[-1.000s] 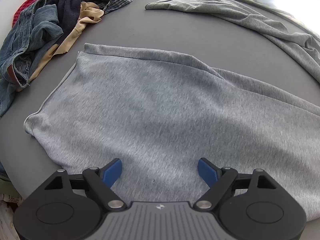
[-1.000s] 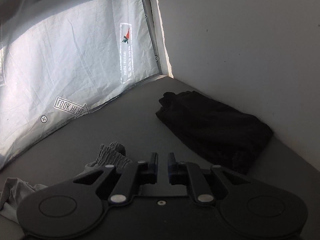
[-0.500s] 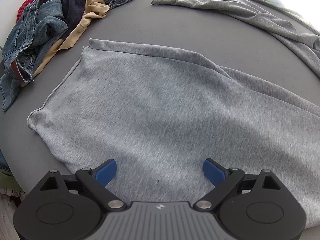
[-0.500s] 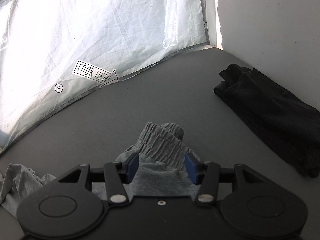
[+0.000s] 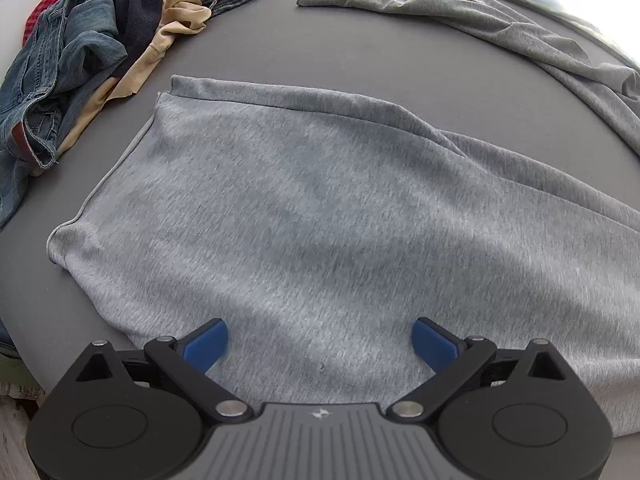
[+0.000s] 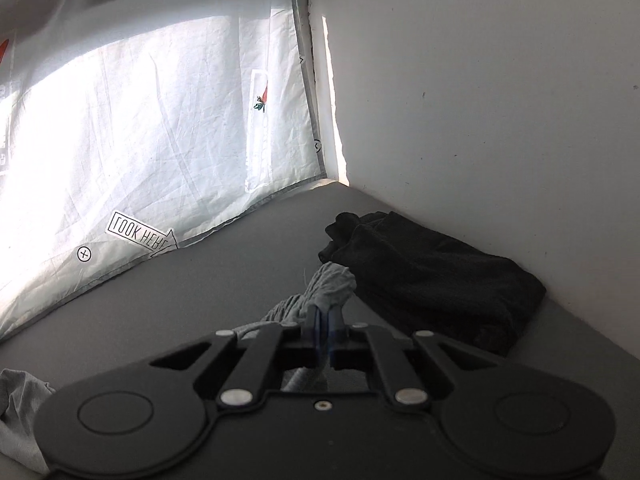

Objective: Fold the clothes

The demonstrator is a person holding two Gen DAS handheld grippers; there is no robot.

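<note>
A light grey garment lies spread flat on the grey surface in the left wrist view. My left gripper is open, its blue pads just above the garment's near part, holding nothing. In the right wrist view my right gripper is shut on a bunched, ribbed grey cuff of the grey garment and holds it lifted off the surface. More grey fabric lies at the lower left of that view.
A pile of clothes with blue jeans, a tan piece and dark items sits at the far left. Another grey garment lies at the far right. A folded black garment lies by the white wall; a white sheet hangs behind.
My right gripper was open around the grey cuff half a second ago; it has closed on it and lifted it. My left gripper stays open, shifted slightly over the garment.
</note>
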